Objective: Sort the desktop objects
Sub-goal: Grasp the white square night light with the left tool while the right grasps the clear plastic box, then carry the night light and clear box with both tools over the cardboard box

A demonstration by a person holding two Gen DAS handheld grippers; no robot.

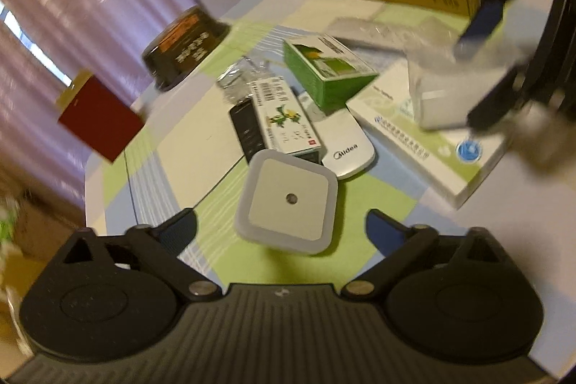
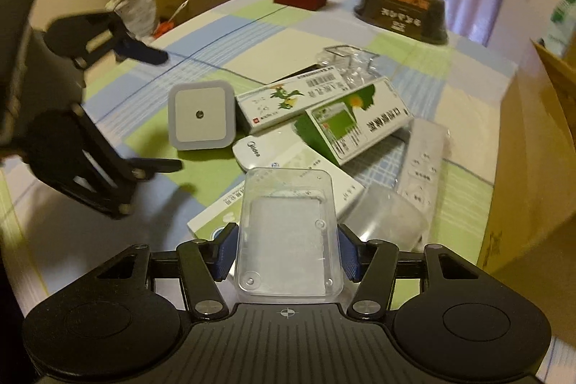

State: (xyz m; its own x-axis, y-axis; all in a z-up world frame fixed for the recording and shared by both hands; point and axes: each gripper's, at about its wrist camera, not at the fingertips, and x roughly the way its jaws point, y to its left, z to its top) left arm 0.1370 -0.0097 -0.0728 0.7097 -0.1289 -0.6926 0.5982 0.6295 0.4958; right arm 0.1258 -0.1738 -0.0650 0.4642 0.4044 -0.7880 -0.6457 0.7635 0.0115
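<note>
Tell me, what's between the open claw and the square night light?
Nothing: in the left wrist view only bare checked tablecloth lies between the left claw and the square night light.

I see a clear glossy plastic box [image 2: 288, 247] low in the right wrist frame, a matt white plastic night light [image 2: 201, 114] mid-frame, printed checked cloth [image 2: 252, 38] beneath, and brown cardboard [image 2: 522, 168] at right.

Two remotes [image 2: 423, 164], four boxes [image 2: 354, 121], one night-light [image 2: 201, 114].
</note>
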